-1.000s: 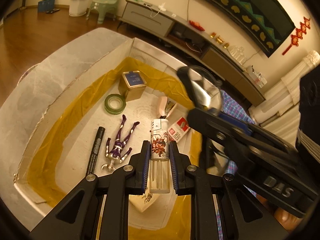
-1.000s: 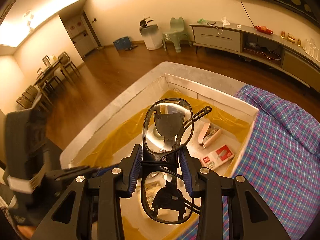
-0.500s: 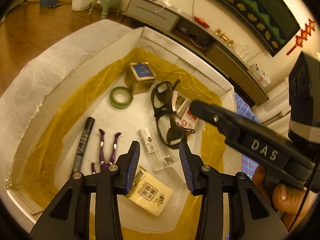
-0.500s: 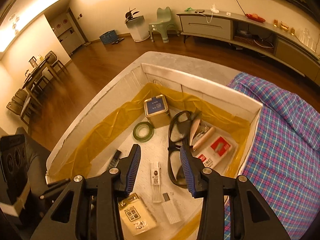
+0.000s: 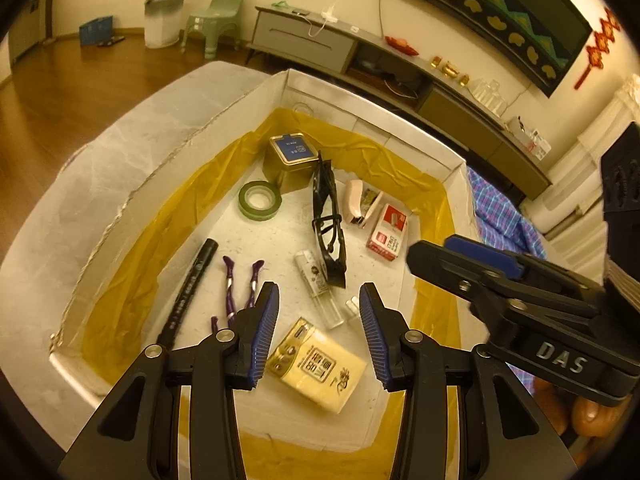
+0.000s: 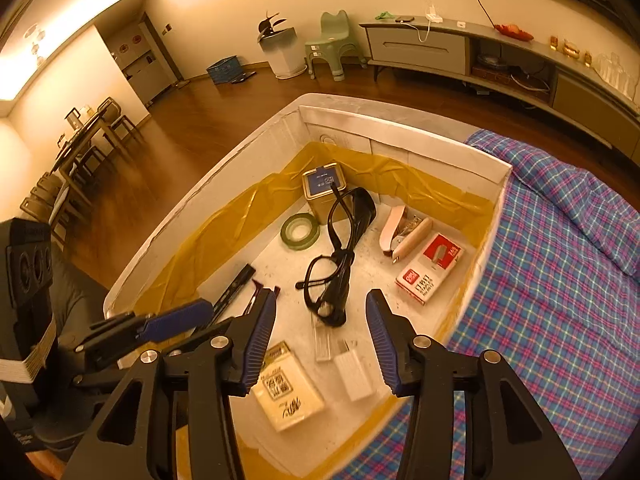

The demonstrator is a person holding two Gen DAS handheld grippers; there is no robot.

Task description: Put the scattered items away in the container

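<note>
Box [image 5: 372, 128], white with yellow tape lining its inner walls, fills the left wrist view and sits on a pale tabletop [image 5: 100, 152]. On its floor lie a square tin [image 5: 292, 156], a green tape roll [image 5: 260, 200], black glasses [image 5: 330, 224], a stapler [image 5: 360, 206], a red and white staple packet [image 5: 388, 232], a black marker [image 5: 190, 284], a purple figure [image 5: 240, 284], a clear lighter [image 5: 318, 288] and a yellow packet [image 5: 318, 364]. The glasses lie between the tin and the lighter, one end resting on the lighter. The left tongs [image 5: 318, 332] hover above the yellow packet, jaws opening wide, nothing between them. The right tongs [image 5: 460, 264] reach in from the right over the box's edge.

From the right wrist view, the box [image 6: 404, 136] stands beside a plaid cloth [image 6: 560, 260]. The right tongs [image 6: 320, 340] are empty and opening wide, poised over the near end of the glasses [image 6: 336, 256] and the lighter [image 6: 324, 344]. The yellow packet [image 6: 288, 396] and a small white block [image 6: 354, 372] lie just below. The staple packet [image 6: 430, 268] and stapler [image 6: 404, 232] lie to the right, the tape roll [image 6: 300, 232] and tin [image 6: 322, 188] further back. The left tongs [image 6: 160, 326] enter low on the left above the marker [image 6: 236, 284].
</note>
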